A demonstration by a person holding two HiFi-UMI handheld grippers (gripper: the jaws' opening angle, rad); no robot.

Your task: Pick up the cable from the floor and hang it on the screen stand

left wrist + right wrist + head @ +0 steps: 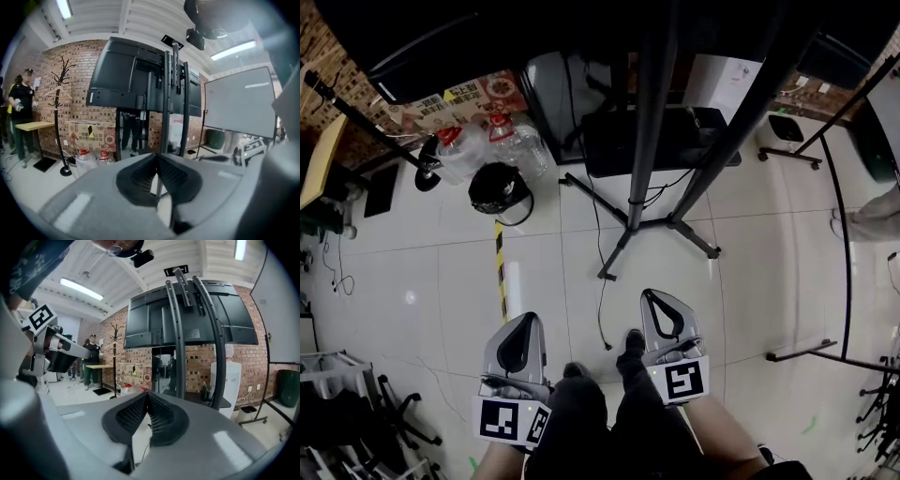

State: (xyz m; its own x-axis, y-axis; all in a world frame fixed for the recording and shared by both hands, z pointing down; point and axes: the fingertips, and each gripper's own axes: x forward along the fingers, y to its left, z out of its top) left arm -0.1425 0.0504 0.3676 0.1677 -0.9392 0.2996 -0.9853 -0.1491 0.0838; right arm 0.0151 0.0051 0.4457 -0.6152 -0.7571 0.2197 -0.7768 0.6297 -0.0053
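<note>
Head view, nearest first: the person's legs (609, 412) fill the bottom edge. The left claw (529, 317) and the right claw (648, 293) are held out on either side of them, both pointing forward over the white tiled floor (750, 281). Each claw is closed with nothing in it — their own views show the ribbed pads (140, 176) meeting at the tip, with only floor visible through the gap below. That suits a moment before any picking, since neither claw is down at the floor yet.

Just ahead of the shoes, between the two claws, the loose end of the thin black cable (601, 314) lies on the tiles. It touches neither claw and sits perhaps a little nearer the right one. From there it runs away from the person towards the foot of the screen stand (649, 141), slack and flat. A claw will probably have to open and drop low to take it.

Further on, the stand's dark poles rise from spread feet and carry the big screen (136, 79) high up. A pole or bracket there is the likely place to drape the cable. Left of the stand, well apart from the cable's end, sit water bottles (492, 141) and a strip of yellow-black tape (499, 267).
</note>
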